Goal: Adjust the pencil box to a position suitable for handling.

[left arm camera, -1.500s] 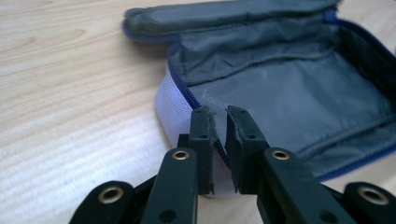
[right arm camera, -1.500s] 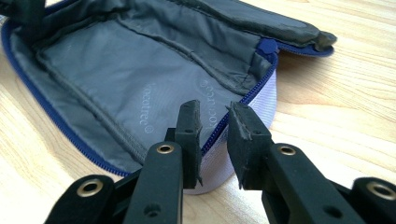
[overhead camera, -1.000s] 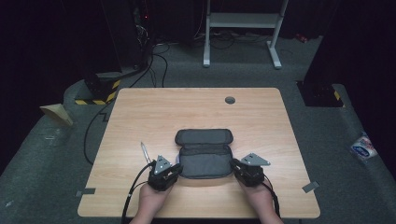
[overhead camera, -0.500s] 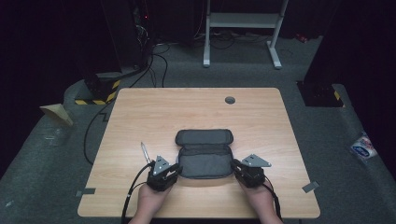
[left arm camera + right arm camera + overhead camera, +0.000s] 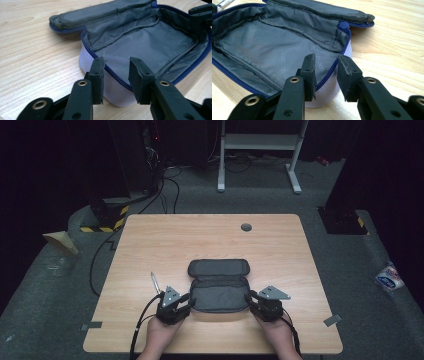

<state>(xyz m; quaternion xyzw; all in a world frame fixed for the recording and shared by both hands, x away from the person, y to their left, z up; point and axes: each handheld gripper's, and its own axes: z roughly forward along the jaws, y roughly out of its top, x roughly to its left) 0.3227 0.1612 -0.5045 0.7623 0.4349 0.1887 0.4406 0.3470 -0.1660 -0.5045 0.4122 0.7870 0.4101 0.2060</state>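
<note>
A grey zip case (image 5: 219, 290) lies open near the table's front edge, its lid folded back and its lining showing. My left gripper (image 5: 186, 301) is at its left end. In the left gripper view the gripper (image 5: 116, 75) straddles the blue zipper rim of the case (image 5: 150, 42). Its jaws have just been opening and its pads stand off the rim. My right gripper (image 5: 251, 301) is at the right end. There too the gripper (image 5: 327, 75) has just been opening, with the rim of the case (image 5: 274, 50) loose in the gap.
A silver pen (image 5: 155, 282) lies on the wooden table (image 5: 165, 240) just left of the left gripper. A round grommet (image 5: 246, 227) sits at the back. A metal stand (image 5: 260, 150), cables and a yellow-black block (image 5: 102, 217) are on the floor behind.
Both hands have kept their places at the case's ends. The jaws look slightly more parted than before. The case has not moved.
</note>
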